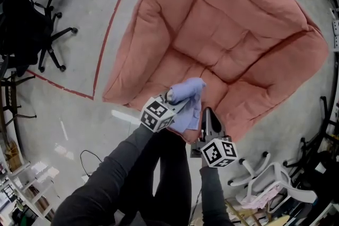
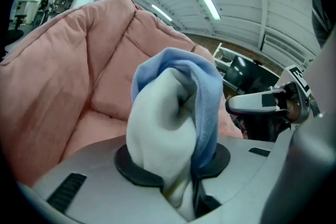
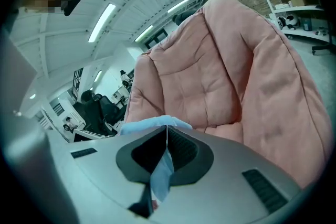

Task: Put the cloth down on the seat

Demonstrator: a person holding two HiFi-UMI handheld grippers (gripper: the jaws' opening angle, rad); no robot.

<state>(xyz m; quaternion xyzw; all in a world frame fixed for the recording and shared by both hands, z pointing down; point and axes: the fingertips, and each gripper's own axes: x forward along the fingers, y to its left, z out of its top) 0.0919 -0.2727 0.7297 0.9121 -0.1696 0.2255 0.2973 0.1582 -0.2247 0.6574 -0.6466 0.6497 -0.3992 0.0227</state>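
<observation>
The cloth (image 1: 188, 100) is light blue on one face and paler, almost white, on the other. It is soft and bunched into a rounded bundle. It hangs between the two grippers over the front edge of the pink armchair (image 1: 238, 34); whether it touches the seat (image 1: 233, 69) cannot be told.

The left gripper (image 1: 175, 99) has its jaws clamped on the thick part of the bundle, which bulges up out of them with the blue layer folded over the pale one. The right gripper (image 1: 207, 116), just beside it towards the armchair's front corner, has its jaws closed on a thin blue fold of the same cloth. The only markings in view are the black-and-white square patterns on each gripper's cube; they carry no letters.

The armchair is padded and quilted, with deep stitched seams. Left of it, red tape lines (image 1: 108, 34) run across the grey floor, and further left stand black office chairs (image 1: 53, 34). A white chair (image 1: 270, 177) lies beyond the armchair's front right corner.
</observation>
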